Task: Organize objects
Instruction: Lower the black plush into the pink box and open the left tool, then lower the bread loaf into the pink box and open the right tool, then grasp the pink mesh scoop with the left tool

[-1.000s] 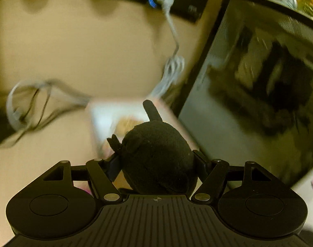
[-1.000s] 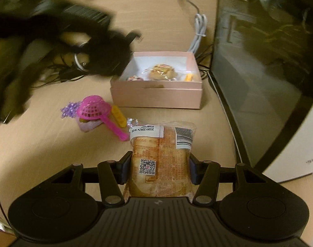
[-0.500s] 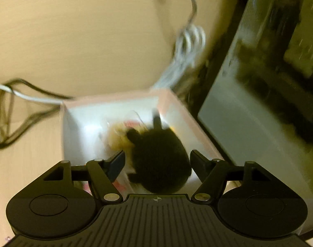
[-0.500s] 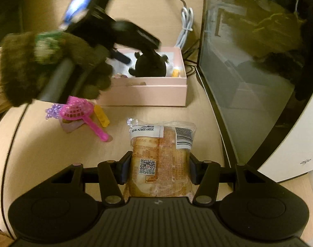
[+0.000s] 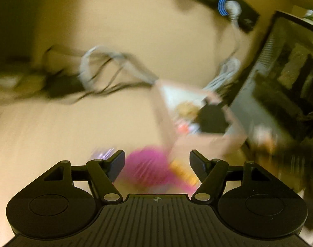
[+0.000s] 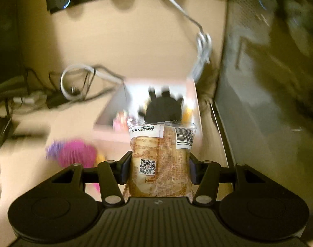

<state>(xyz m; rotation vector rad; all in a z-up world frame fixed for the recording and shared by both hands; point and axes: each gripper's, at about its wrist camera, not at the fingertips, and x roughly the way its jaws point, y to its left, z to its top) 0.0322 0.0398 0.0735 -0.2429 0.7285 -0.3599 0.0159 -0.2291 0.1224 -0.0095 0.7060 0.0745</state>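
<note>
My right tongs (image 6: pixel 159 169) pinch the packaged bread (image 6: pixel 159 160), hovering just short of the pink box (image 6: pixel 109 111) where the black plush toy (image 6: pixel 163 108) lies; I judge the next move is lowering it in. Left tongs (image 5: pixel 156 162) spread, empty, above the pink strainer (image 5: pixel 150 164) on the bench (image 5: pixel 74 123)

Motion blur smears both views

The pink toy (image 5: pixel 154 164) and the box (image 5: pixel 197 111) contents are streaks, unreadable. The snack packet (image 6: pixel 160 160) hides the box's near wall; its lower end disappears behind the gripper body.
</note>
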